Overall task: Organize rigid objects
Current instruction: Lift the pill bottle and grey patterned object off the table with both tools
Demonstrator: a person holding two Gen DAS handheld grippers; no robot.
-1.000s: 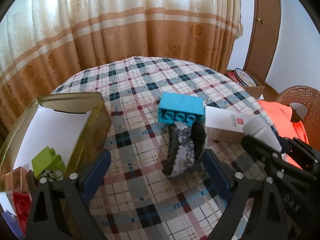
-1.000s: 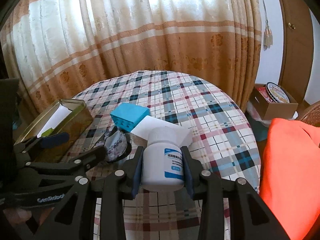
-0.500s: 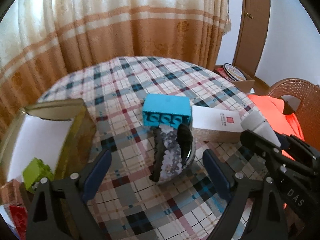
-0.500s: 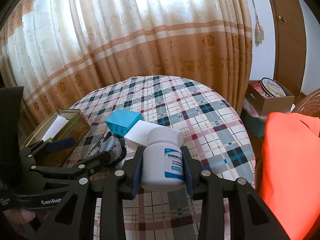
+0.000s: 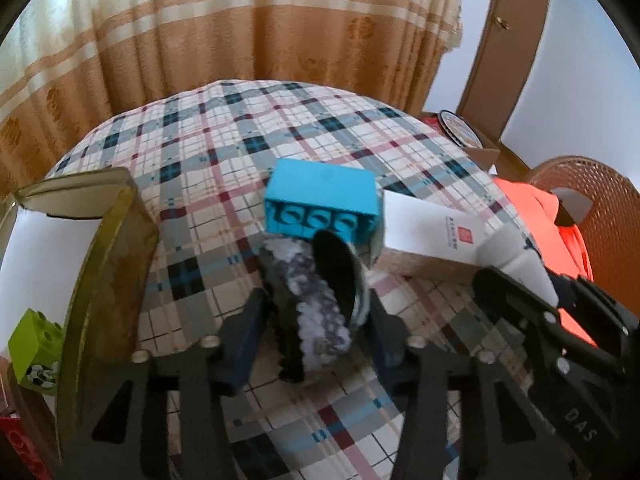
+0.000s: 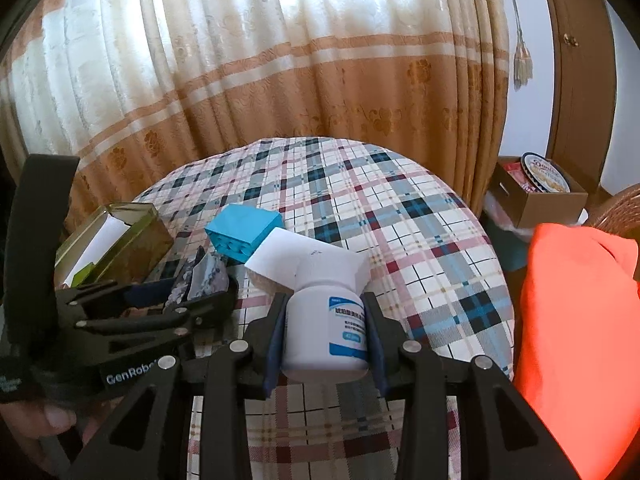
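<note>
Jaws of the left gripper (image 5: 316, 320), wide open a moment before, now clamp the hair clip (image 5: 316, 304) on the table (image 5: 224, 132), ready for the tin (image 5: 108, 264). From the right view, the right gripper (image 6: 325, 332) keeps holding the white bottle (image 6: 325, 332).

Backlit curtain (image 6: 280, 80), perhaps wicker chair (image 5: 600, 208)

This looks like a lived-in room of a home. A round table (image 6: 400, 216) under a checked cloth stands just in front of long cream-and-tan curtains (image 6: 280, 80). Right of the table are a wooden door (image 6: 576, 60), a wicker chair (image 5: 592, 188), and a cardboard box (image 6: 536, 200) holding what may be a biscuit tin.
</note>
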